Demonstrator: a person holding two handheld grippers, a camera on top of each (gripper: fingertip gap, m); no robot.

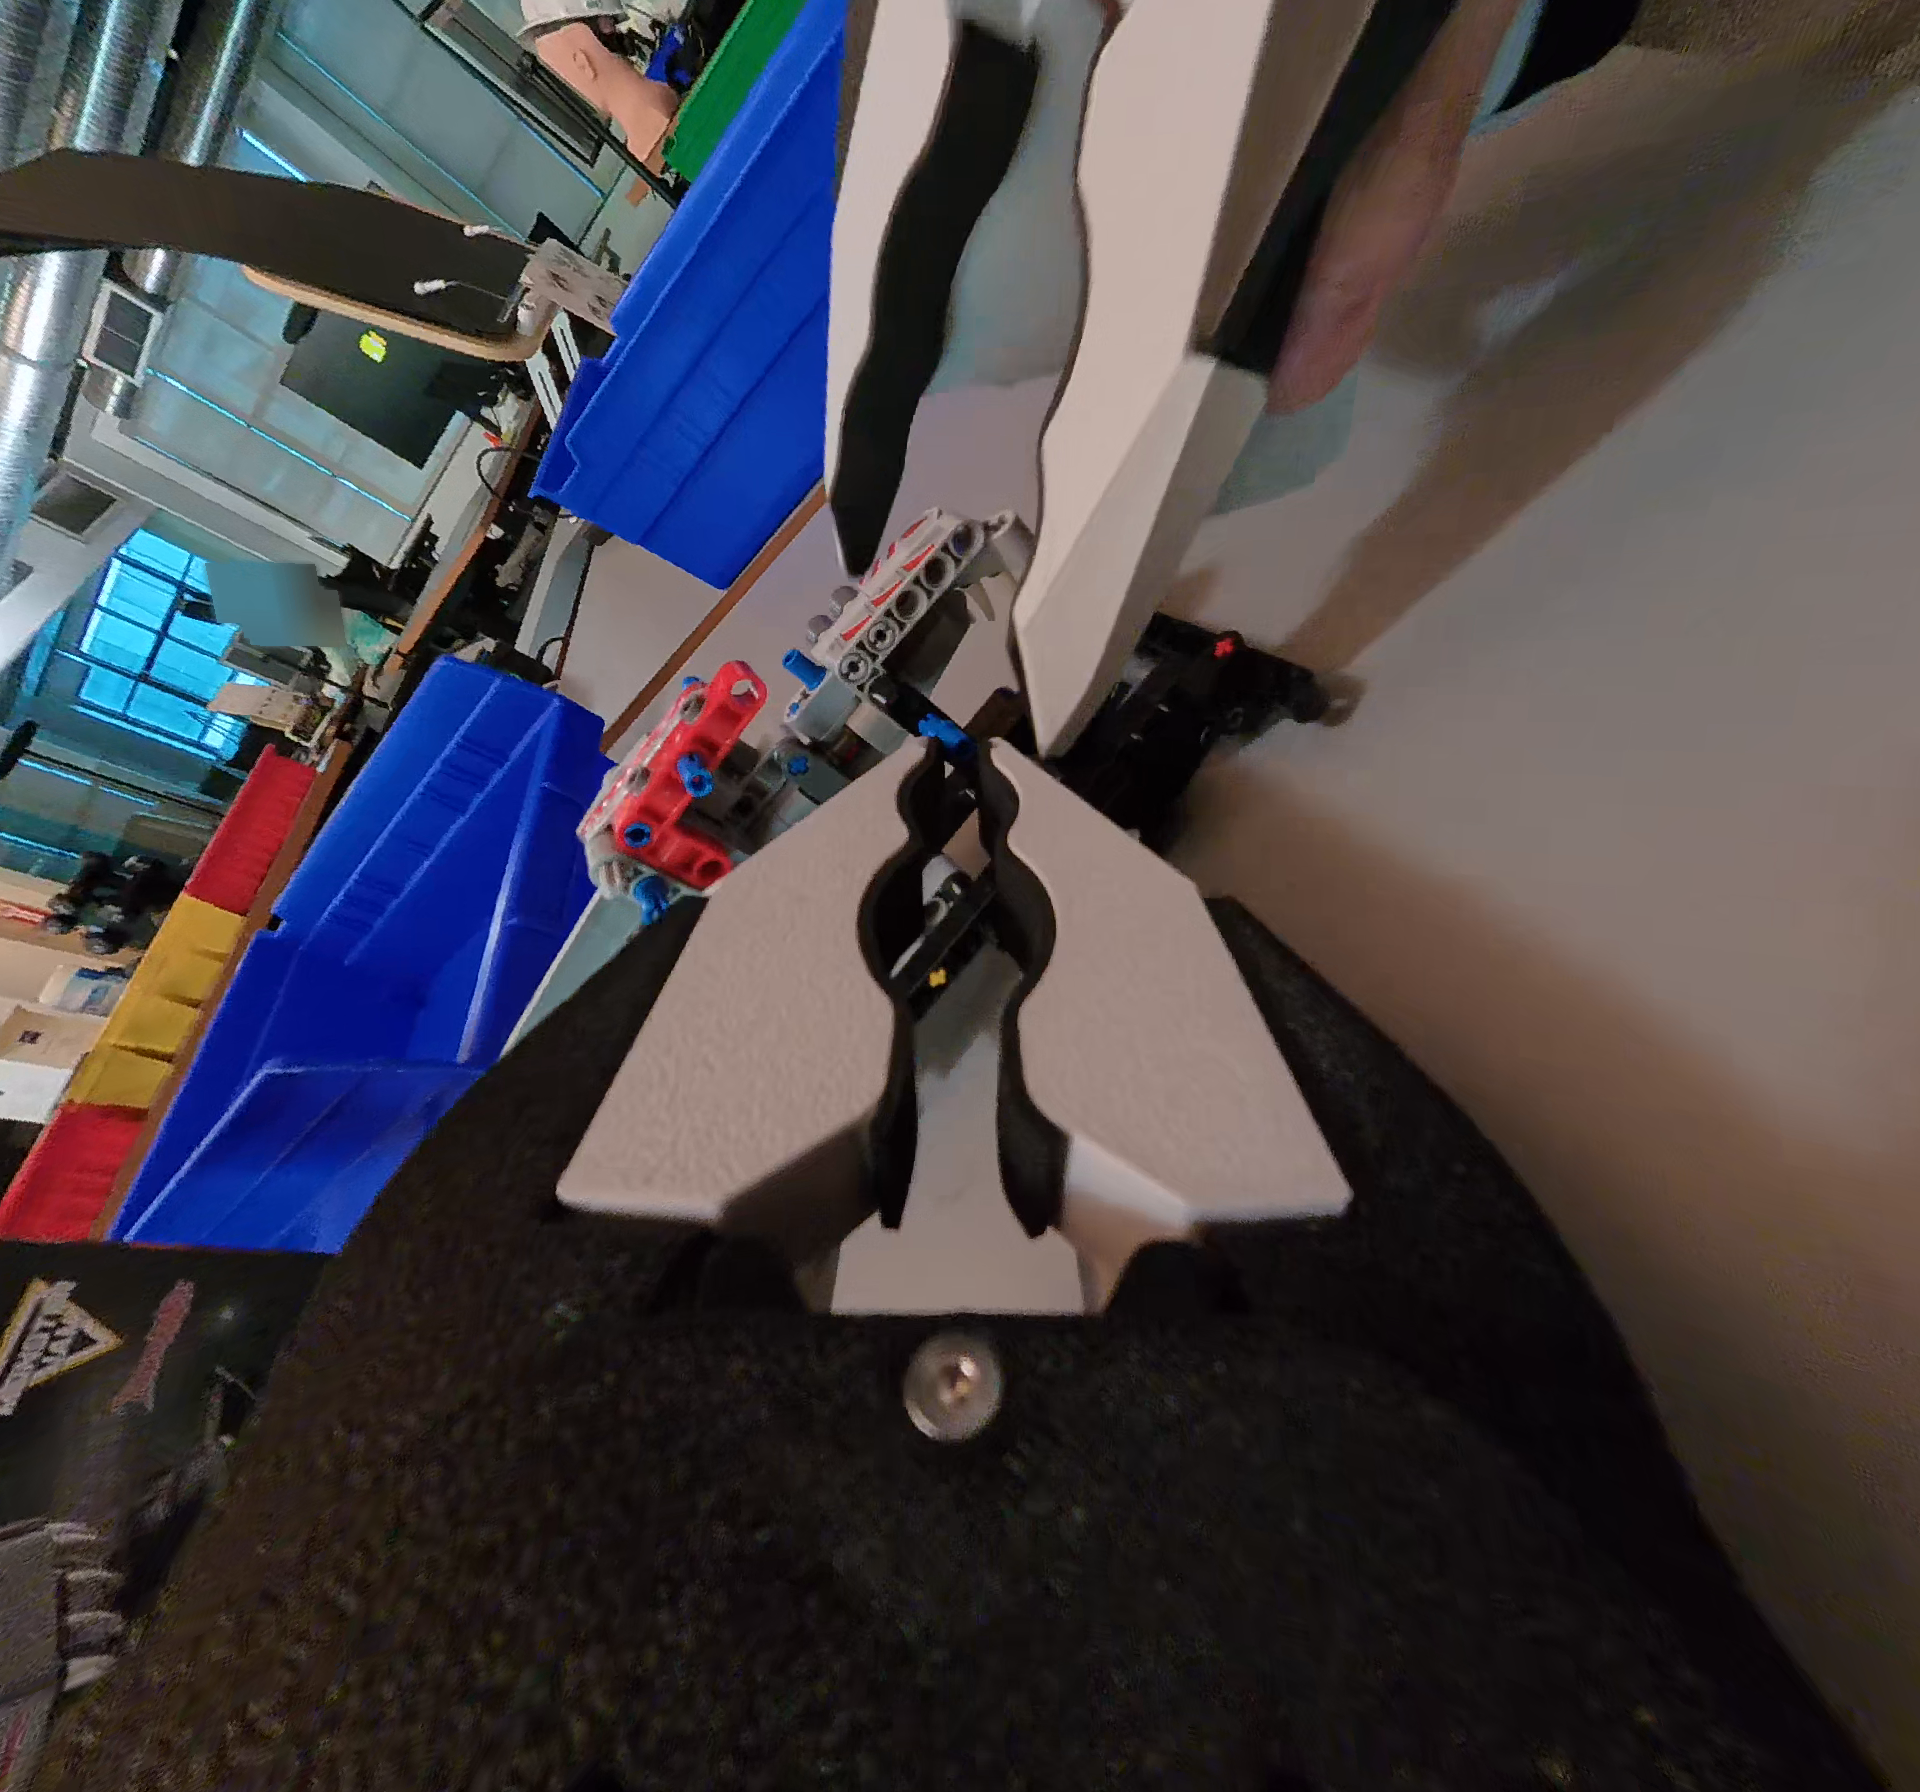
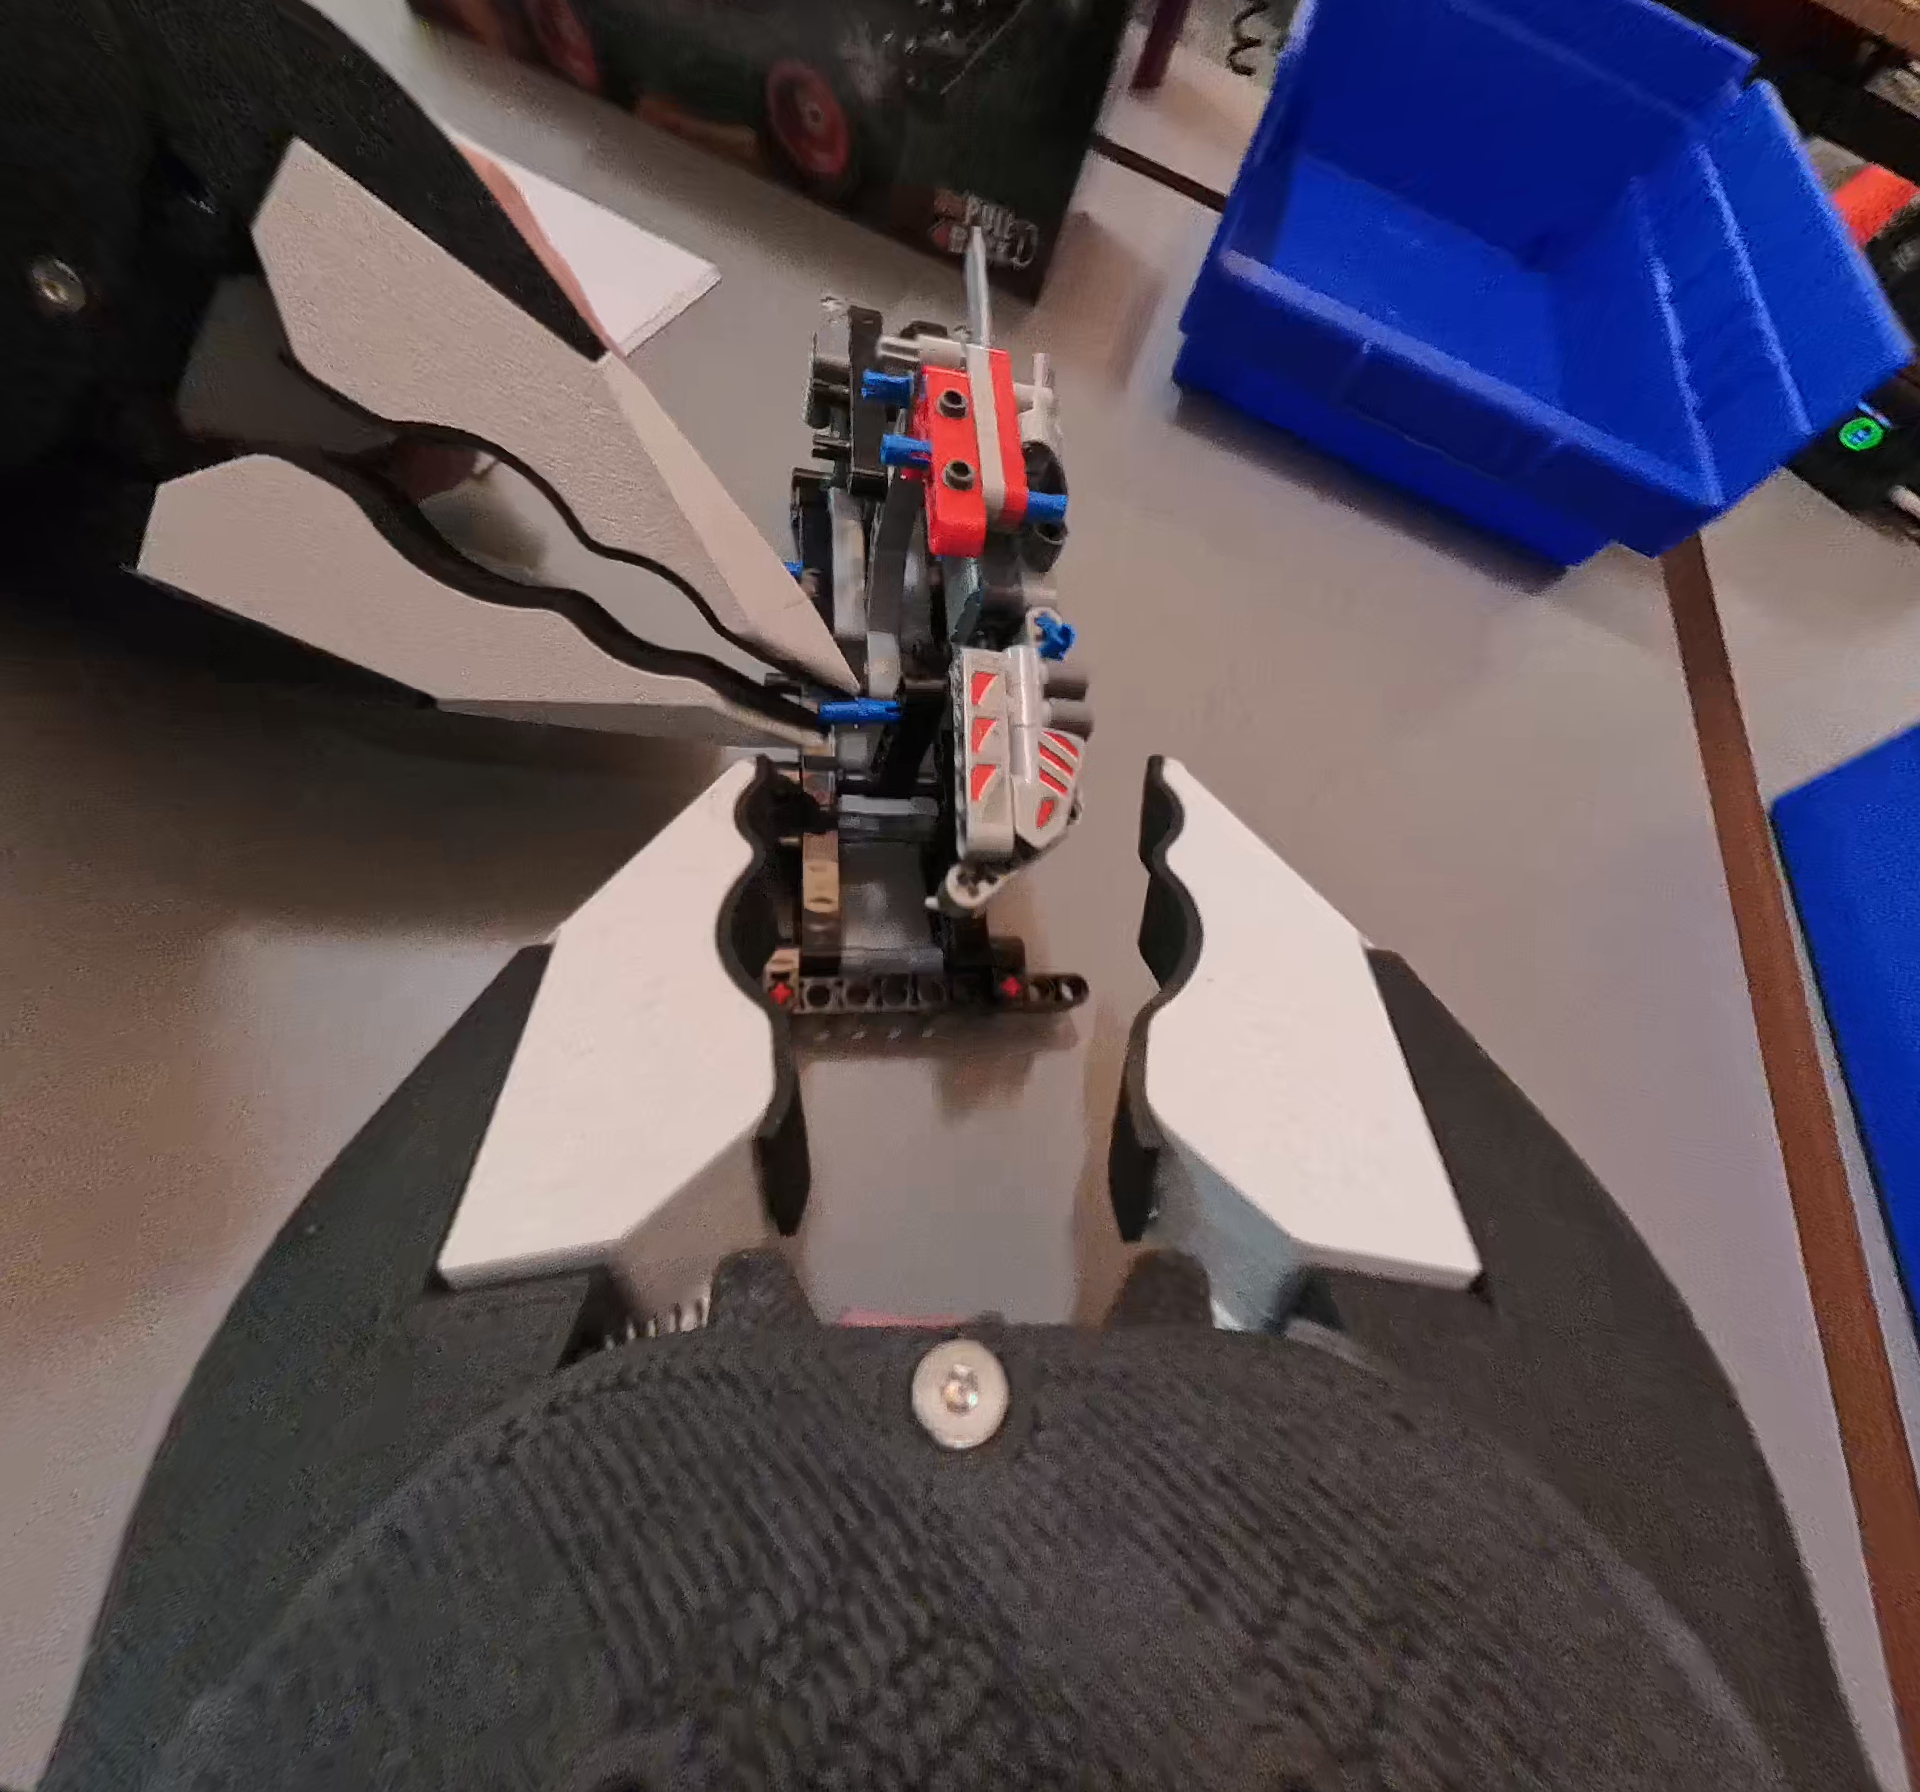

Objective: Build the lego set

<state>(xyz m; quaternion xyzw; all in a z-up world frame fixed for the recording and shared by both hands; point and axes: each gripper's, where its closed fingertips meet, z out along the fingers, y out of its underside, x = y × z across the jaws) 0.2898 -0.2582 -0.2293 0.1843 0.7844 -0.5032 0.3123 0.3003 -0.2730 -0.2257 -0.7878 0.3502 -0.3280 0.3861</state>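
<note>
While the half-built black, grey and red lego model (image 2: 925,703) stands on the grey table (image 2: 1351,807), the left gripper (image 2: 831,708) pinches a small blue pin (image 2: 857,709) at its side, seemingly seating it, as the right gripper (image 2: 945,807), jaws spread, straddles the base, likely to steady it.

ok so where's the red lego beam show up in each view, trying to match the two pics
Left wrist view: the red beam sits left of centre on the model, just left of the left claw tips.
Right wrist view: the red beam is above centre, near the far top of the model, beyond the open right claw.
Shared landmark: the blue pin at the left claw's tips.
</note>
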